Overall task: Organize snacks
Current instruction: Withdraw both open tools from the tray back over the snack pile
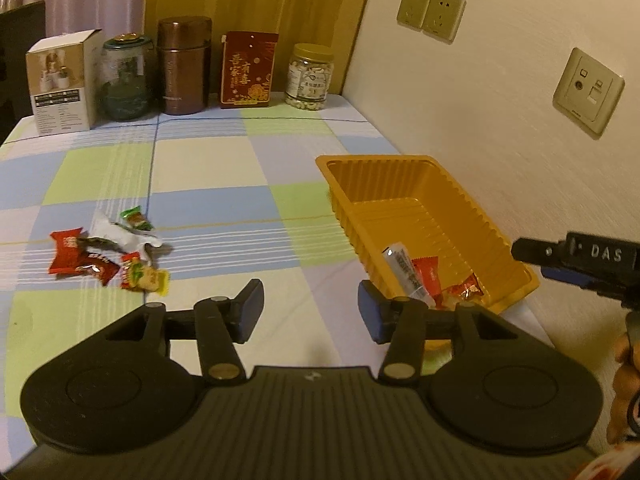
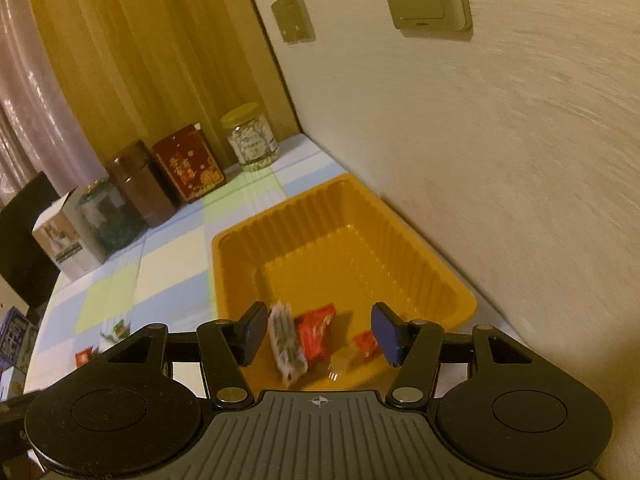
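Observation:
An orange plastic tray [image 1: 460, 200] stands at the right by the wall; it also shows in the right wrist view [image 2: 304, 216]. It holds a silver stick packet [image 2: 286, 344], a red candy [image 2: 316, 330], a small red candy [image 2: 366, 342] and a clear wrapper. Several loose candies [image 1: 108, 252], red, green, white and yellow, lie on the checked tablecloth at the left. My left gripper [image 1: 310, 312] is open and empty above the cloth, between the pile and the tray. My right gripper [image 2: 320, 334] is open and empty over the tray's near end; part of it shows in the left wrist view [image 1: 580, 260].
Along the back stand a white box [image 1: 64, 84], a green glass jar [image 1: 124, 80], a brown canister [image 1: 184, 66], a red gift box [image 1: 248, 70] and a jar of nuts [image 1: 308, 76]. The wall with sockets [image 1: 588, 92] runs close on the right.

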Demonstrator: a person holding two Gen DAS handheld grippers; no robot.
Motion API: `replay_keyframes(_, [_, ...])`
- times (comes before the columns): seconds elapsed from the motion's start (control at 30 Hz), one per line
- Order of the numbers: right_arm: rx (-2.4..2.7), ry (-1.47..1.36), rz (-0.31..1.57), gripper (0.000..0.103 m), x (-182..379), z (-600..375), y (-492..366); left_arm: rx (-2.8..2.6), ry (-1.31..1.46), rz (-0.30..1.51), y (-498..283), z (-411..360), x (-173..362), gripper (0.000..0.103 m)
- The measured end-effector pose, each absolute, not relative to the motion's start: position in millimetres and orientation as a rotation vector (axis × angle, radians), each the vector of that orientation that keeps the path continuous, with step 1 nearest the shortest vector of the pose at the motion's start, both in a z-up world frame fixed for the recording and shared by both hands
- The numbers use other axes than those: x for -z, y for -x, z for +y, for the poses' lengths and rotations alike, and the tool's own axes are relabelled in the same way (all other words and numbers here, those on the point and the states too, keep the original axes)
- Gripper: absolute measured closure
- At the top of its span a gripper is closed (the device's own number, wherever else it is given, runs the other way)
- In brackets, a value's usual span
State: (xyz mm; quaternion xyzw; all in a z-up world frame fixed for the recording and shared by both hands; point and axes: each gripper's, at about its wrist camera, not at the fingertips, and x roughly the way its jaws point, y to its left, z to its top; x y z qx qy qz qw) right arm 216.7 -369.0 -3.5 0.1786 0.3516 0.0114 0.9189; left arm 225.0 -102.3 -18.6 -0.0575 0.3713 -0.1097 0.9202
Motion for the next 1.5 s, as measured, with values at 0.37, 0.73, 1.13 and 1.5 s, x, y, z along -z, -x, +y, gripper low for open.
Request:
replay_keyframes(0.37, [-0.065, -0.333, 0.713, 0.045, -20.1, -325.2, -165.9, 0.200, 0.104, 0.750, -179.0, -61.4, 2.7, 0.045])
replay_keyframes(0.73, [-0.149, -0.287, 0.720, 0.045, -27.6, -276.0, -142.5, 0.113, 0.117, 0.723, -139.4, 1.4, -2.7, 0.041])
replay_keyframes(1.13, [-0.216, -0.250, 0.724, 0.044, -31.3, -240.0, -139.6, 0.019, 0.117, 0.683, -126.7, 49.2, -6.2, 0.038])
replay_keyframes(1.5, [-0.250, -0.224, 0.748, 0.044, -22.6, -222.9, -147.6, -0.005, 0.113, 0.739, -129.5, 64.3, -0.9, 0.033])
